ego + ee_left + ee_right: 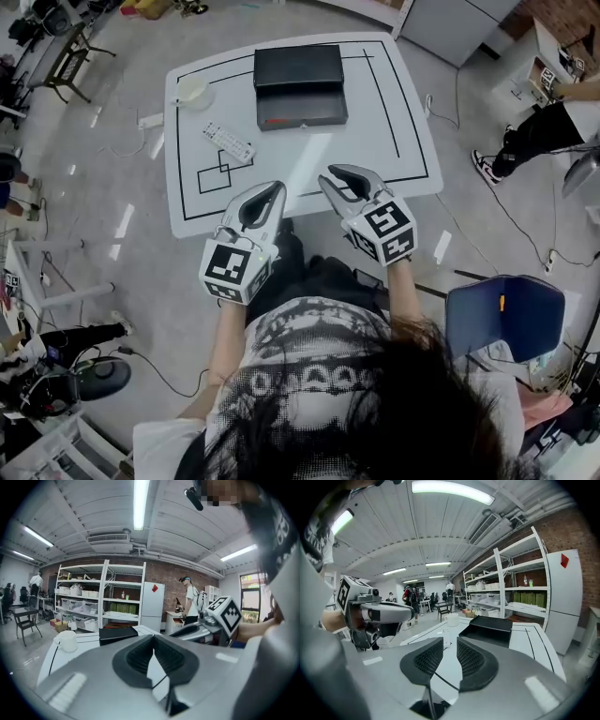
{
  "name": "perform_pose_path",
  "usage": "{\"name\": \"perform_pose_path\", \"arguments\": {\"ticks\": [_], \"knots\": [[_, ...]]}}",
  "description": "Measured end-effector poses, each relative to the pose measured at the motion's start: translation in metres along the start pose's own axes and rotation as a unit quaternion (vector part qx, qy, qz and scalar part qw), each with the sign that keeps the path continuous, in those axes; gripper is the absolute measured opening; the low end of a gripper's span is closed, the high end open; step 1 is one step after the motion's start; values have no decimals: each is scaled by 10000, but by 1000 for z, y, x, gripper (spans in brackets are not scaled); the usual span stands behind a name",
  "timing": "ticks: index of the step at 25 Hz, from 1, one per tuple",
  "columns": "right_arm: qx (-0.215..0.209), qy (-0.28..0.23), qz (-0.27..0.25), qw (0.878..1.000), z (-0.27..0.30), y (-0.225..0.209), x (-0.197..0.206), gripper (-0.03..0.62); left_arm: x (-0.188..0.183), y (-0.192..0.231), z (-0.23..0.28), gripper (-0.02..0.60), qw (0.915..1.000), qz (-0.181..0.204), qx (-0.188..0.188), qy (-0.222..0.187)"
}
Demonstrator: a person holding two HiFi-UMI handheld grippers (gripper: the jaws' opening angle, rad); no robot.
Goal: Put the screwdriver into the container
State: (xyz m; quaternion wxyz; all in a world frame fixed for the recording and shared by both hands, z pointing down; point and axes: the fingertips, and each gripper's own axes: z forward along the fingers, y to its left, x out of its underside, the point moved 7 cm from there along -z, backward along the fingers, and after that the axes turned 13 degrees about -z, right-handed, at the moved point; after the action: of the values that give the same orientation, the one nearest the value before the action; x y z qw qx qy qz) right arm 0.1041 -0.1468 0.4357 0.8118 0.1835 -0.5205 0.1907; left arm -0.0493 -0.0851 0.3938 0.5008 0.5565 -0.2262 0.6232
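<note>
The screwdriver point(230, 142), pale with grey stripes, lies on the white table point(394, 112) left of centre, inside a marked square. The black container point(300, 86) stands at the table's far middle, open towards me; it also shows in the left gripper view point(124, 633) and the right gripper view point(487, 629). Both grippers hover side by side over the table's near edge, well short of the screwdriver. My left gripper point(265, 190) point(152, 639) has its pad tips together and holds nothing. My right gripper point(339, 176) point(449, 641) stands open, with a clear gap and nothing between the pads.
A white cup point(192, 91) sits at the table's far left corner. Black lines mark the tabletop. A blue chair point(506, 314) is close on my right, and a person point(534, 131) stands beyond the table's right side. Cables lie on the floor.
</note>
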Motion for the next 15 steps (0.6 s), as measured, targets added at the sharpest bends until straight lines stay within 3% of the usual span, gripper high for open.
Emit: {"name": "perform_pose_path", "arguments": {"ticks": [15], "knots": [[-55, -272, 73, 9996, -52, 41, 10, 86, 26, -42, -40, 0, 9997, 55, -205, 122]]}}
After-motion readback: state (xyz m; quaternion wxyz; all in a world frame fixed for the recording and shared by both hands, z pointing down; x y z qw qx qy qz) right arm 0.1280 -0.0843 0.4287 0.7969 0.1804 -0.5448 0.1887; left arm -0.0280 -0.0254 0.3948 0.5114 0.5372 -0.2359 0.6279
